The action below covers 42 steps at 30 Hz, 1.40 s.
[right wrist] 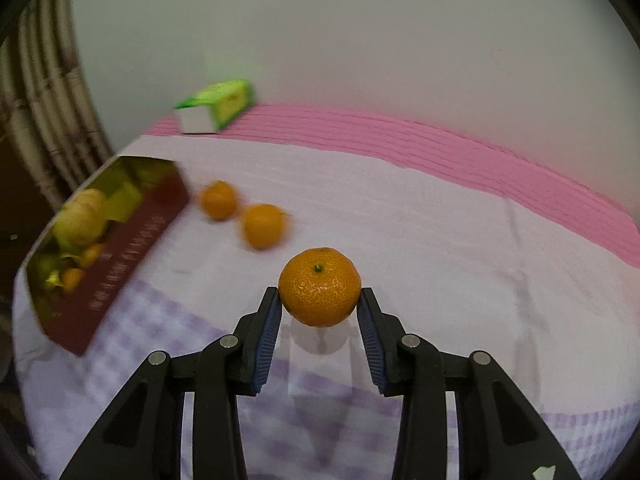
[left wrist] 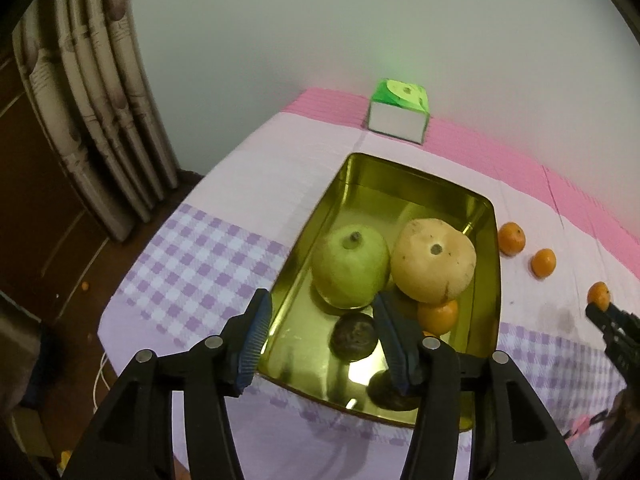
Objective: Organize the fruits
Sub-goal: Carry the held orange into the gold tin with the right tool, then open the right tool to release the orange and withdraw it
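Observation:
My left gripper [left wrist: 321,296] hangs open above the near end of a gold tin [left wrist: 400,184]. Nothing is between its pads. In the tin lie a green round fruit [left wrist: 350,266], a yellow pear [left wrist: 434,266], a mandarin [left wrist: 438,314] and a dark wrinkled fruit [left wrist: 354,334]. A second dark fruit [left wrist: 384,392] is half hidden behind the right finger. My right gripper [right wrist: 319,294] is shut on a mandarin [right wrist: 320,292], held just above the cloth. Two loose mandarins [right wrist: 218,200] [right wrist: 262,226] lie between it and the tin's red outer wall [right wrist: 120,264].
A green and white tissue box [left wrist: 398,114] stands at the table's far edge against the wall. The tablecloth [left wrist: 200,256] is purple check, white and pink. A curtain [left wrist: 92,100] and the floor lie beyond the table's left edge.

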### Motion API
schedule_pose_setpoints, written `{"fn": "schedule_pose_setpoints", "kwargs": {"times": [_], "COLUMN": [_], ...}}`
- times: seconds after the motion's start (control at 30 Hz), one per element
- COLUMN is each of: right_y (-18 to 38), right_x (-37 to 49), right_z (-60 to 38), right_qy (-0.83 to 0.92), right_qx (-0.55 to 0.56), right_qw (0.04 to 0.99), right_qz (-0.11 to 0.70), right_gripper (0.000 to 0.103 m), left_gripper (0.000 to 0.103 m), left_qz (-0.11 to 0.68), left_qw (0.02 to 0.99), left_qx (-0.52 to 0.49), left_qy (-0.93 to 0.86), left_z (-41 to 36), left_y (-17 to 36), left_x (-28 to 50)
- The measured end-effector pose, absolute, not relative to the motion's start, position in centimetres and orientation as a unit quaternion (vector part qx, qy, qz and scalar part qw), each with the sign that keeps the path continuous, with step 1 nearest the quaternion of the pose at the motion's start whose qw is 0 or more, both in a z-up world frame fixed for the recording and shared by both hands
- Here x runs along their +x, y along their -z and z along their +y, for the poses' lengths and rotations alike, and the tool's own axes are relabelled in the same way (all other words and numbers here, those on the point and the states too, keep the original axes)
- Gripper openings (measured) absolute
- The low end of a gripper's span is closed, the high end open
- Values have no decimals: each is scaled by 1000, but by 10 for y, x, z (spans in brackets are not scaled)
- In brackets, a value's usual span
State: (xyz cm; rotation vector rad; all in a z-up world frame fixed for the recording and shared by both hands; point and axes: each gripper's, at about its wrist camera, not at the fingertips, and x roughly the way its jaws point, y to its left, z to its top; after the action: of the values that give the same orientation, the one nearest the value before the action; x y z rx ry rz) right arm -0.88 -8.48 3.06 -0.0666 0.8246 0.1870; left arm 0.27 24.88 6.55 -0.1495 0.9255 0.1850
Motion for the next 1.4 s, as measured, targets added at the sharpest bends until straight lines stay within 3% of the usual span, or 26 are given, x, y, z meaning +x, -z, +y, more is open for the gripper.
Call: {"fn": "schedule_pose_setpoints", "kwargs": {"times": [0.63, 1.4], "right_y": [-40, -18], "right_x": [-22, 1], "right_z": [92, 129], "right_qy": [-282, -277], "right_qx": [-114, -153], "right_qw": [867, 857], "right_qz": [393, 406], "right_gripper": [36, 36], "left_gripper": [63, 64], "left_qz": [443, 457], "left_qw": [873, 865], "left_qx": [-126, -127], "left_qy": [-159, -163], "left_z": [297, 301], "left_y": [-70, -60], "left_x": [-22, -18]}}
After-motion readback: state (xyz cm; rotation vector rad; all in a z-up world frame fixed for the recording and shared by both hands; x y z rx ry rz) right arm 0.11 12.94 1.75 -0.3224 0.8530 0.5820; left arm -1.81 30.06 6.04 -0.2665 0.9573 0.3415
